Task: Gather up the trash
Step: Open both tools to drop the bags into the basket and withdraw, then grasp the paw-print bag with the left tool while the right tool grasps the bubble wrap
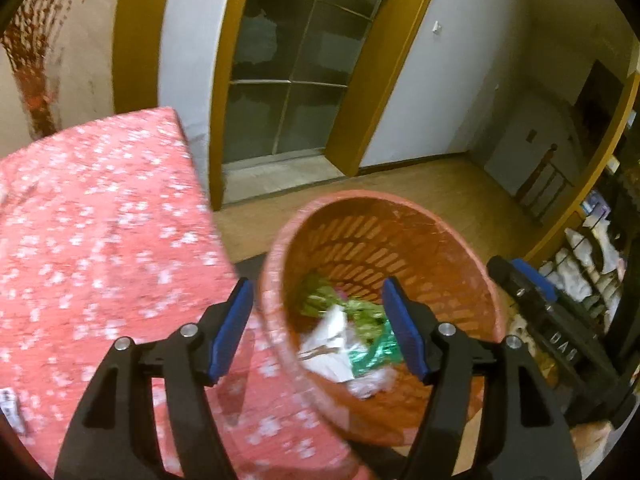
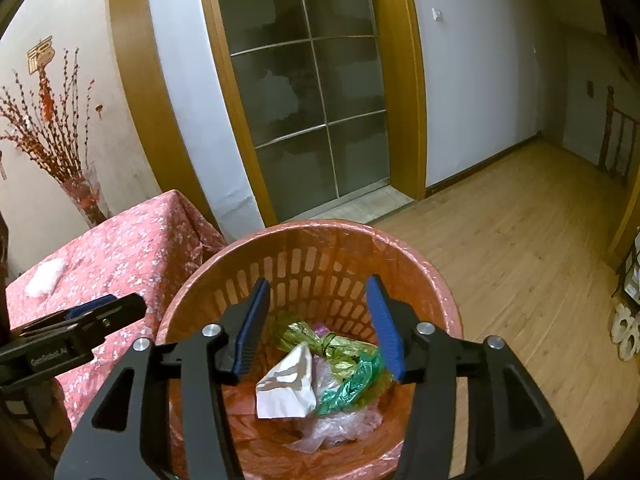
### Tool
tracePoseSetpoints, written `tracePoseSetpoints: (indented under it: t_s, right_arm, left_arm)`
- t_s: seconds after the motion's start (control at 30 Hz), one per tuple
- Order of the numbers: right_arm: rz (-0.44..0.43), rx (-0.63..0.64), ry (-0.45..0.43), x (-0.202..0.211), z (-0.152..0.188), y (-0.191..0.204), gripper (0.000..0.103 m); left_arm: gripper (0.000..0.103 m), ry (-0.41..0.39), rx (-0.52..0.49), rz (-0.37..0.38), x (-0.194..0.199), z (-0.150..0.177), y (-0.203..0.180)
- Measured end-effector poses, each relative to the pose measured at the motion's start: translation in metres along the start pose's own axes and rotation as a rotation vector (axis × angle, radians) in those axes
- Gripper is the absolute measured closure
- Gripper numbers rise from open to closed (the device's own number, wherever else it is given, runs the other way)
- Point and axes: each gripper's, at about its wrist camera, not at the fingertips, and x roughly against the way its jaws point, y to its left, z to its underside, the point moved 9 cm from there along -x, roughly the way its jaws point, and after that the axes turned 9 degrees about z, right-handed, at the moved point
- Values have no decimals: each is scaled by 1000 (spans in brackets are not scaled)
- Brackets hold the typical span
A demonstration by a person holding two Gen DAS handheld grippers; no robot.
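An orange slotted trash basket [image 2: 304, 268] with a thin plastic liner stands on the floor beside the table; it also shows in the left wrist view [image 1: 420, 240]. Inside lie a white crumpled paper [image 2: 286, 388], a green wrapper [image 2: 352, 384], a yellow-green wrapper [image 2: 308, 334] and clear plastic film [image 2: 336, 420]. My right gripper [image 2: 318, 324] is open and empty, above the basket's mouth. My left gripper [image 1: 320, 328] is open and empty, straddling the basket's near-left rim by the table edge. A white crumpled piece [image 2: 44, 278] lies on the table.
The table has a pink flowered cloth [image 1: 100, 220]. A vase of red branches [image 2: 80, 196] stands at its far corner. A glass sliding door [image 2: 304, 92] is behind. Wooden floor [image 2: 520, 248] spreads to the right. A rack of items [image 1: 584, 264] is at the right.
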Motion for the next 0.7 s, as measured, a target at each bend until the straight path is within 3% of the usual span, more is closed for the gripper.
tracePoseSetpoints:
  t_s: [0.23, 0.33, 0.53, 0.7]
  right_arm:
    - [-61, 41, 2, 10, 3, 31, 46]
    - [-98, 72, 6, 14, 7, 52, 46]
    - [-171, 136, 23, 22, 18, 98, 46]
    - [-228, 186, 33, 32, 26, 135, 46]
  left_arm:
    - [35, -25, -2, -134, 53, 17, 50]
    - [35, -57, 21, -213, 94, 28, 84]
    - [35, -86, 93, -378, 171, 61, 154]
    - [35, -64, 167, -446, 204, 88, 197]
